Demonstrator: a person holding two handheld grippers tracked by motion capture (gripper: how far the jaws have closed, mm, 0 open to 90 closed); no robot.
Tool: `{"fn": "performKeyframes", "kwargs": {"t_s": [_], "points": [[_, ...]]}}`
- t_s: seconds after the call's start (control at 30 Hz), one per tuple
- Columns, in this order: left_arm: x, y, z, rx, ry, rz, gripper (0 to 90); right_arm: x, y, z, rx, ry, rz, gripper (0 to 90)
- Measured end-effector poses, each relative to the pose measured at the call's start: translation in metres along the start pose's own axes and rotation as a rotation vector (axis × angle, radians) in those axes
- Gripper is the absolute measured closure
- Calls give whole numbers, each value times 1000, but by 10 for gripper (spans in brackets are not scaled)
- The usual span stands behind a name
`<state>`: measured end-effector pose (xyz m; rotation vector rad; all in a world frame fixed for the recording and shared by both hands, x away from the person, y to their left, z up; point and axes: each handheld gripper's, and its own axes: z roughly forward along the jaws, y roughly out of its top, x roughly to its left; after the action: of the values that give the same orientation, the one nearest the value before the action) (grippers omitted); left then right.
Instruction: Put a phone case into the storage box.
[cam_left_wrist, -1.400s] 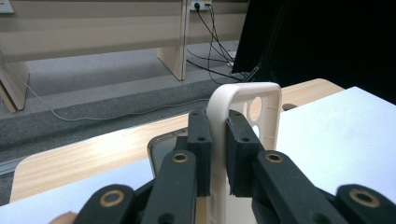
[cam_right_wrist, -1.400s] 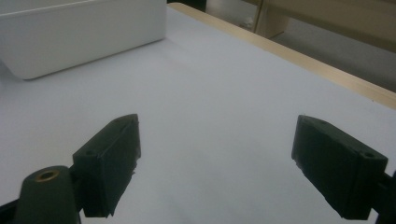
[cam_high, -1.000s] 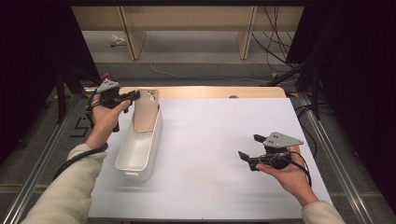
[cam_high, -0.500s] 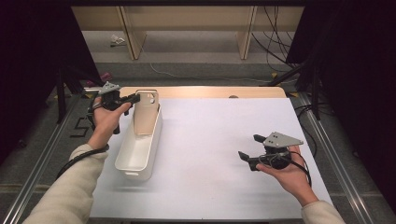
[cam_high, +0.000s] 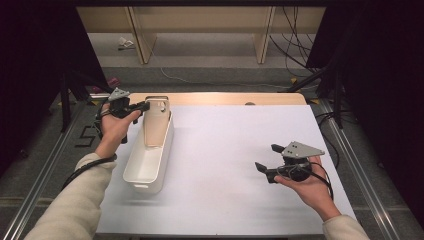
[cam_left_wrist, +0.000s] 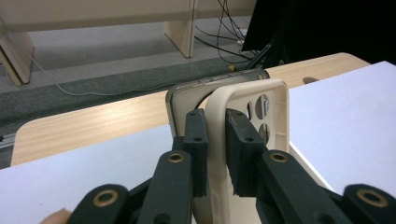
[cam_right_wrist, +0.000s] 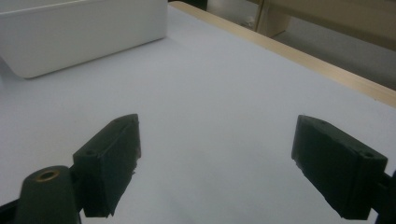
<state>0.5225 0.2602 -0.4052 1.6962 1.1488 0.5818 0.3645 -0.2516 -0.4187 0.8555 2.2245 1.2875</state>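
Cream phone case (cam_left_wrist: 261, 121) pinched by left tongs (cam_left_wrist: 215, 140), just easing | white bin (cam_high: 150, 160) beneath | right tongs (cam_high: 267, 160) wide, apart

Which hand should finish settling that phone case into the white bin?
Left, I'd say. The left gripper already has its jaws around the edge of the phone case, which stands upright at the far end of the white bin. The right gripper sits open, well off to the side.

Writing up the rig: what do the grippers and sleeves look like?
Both the left gripper and the right gripper are black, with two blocky jaws on linkages with brass-coloured pivots. Each carries a grey three-cornered plate on top and trails a black cable. The sleeves are cream.
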Motion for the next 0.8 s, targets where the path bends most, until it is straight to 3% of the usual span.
{"fn": "performKeyframes", "kwargs": {"t_s": [0.3, 0.47, 0.8], "points": [[1, 0, 1, 38, 68, 54, 717, 0, 0, 0, 2, 4, 1, 165], [-1, 1, 1, 31, 85, 39, 605, 0, 0, 0, 3, 3, 0, 165], [-12, 6, -14, 29, 57, 37, 353, 1, 0, 1, 3, 5, 1, 164]]}}
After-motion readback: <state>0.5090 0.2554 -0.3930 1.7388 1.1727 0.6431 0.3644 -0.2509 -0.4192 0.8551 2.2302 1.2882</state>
